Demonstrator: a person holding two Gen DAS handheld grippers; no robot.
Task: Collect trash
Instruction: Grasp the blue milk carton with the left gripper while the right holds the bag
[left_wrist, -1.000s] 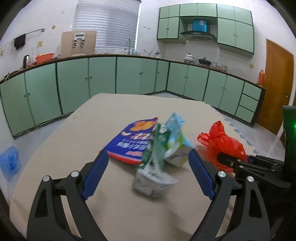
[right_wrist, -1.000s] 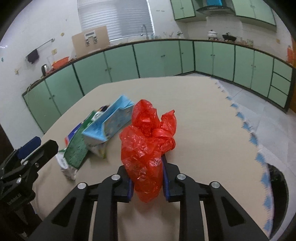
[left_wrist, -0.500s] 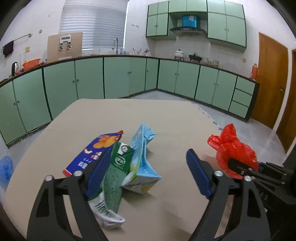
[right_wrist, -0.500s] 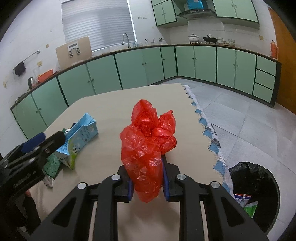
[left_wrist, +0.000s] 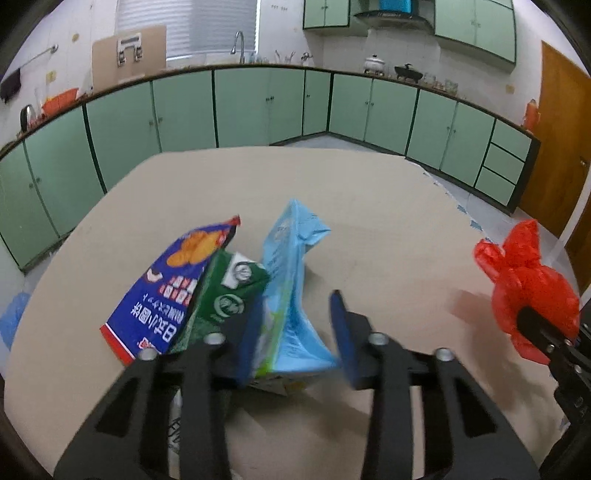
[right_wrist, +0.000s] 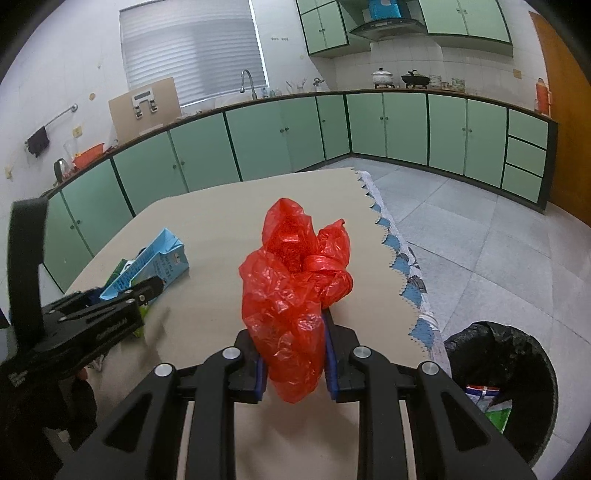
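A light blue milk carton (left_wrist: 291, 266) leans on a green carton (left_wrist: 229, 291) and a blue snack bag (left_wrist: 166, 291) on the beige table (left_wrist: 369, 206). My left gripper (left_wrist: 295, 306) straddles the blue carton's lower end. Its jaws are closing: the left pad is against the carton and the right pad is just short of it. My right gripper (right_wrist: 293, 354) is shut on a crumpled red plastic bag (right_wrist: 295, 280), held above the table near its right edge. In the right wrist view the left gripper (right_wrist: 144, 291) sits at the blue carton (right_wrist: 155, 262).
A black-lined trash bin (right_wrist: 509, 373) with some trash in it stands on the tiled floor below the table's scalloped right edge. Green cabinets ring the room. A blue bag (left_wrist: 14, 314) lies on the floor at the left.
My left gripper has moved in over the cartons and its jaws have narrowed around the blue carton. The right gripper swung right with the red bag, bringing the bin into view.
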